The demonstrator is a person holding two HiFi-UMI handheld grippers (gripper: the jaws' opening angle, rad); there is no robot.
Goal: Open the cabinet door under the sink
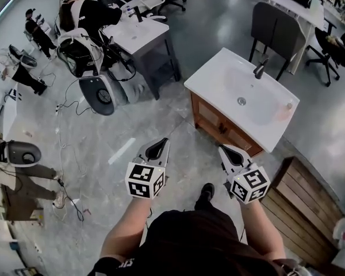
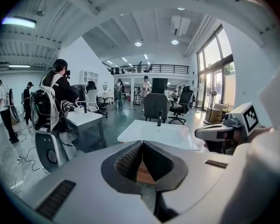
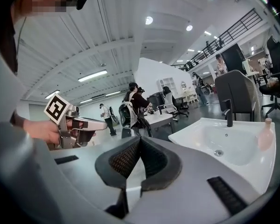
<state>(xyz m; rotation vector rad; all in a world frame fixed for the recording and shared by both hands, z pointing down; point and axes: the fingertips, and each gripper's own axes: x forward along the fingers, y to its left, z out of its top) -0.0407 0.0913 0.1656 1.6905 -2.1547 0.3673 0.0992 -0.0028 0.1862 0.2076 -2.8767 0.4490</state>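
A white sink top point(image 1: 218, 76) with a dark tap point(image 1: 259, 69) sits on a wooden cabinet; its doors point(image 1: 214, 121) face me and stand closed. My left gripper point(image 1: 159, 149) and right gripper point(image 1: 226, 152) hang side by side in front of the cabinet, apart from it, both shut with nothing between the pads. In the left gripper view the sink top point(image 2: 149, 133) lies ahead beyond the closed left gripper point(image 2: 141, 146), with the right gripper point(image 2: 210, 133) at the right. In the right gripper view the basin point(image 3: 224, 146) lies to the right of the closed right gripper point(image 3: 140, 143).
A wooden crate point(image 1: 302, 206) stands at the right of my feet. A white desk point(image 1: 135, 34) and a round white machine point(image 1: 100, 94) with cables sit left of the sink. A dark chair point(image 1: 276, 30) stands behind it. Several people work at the left.
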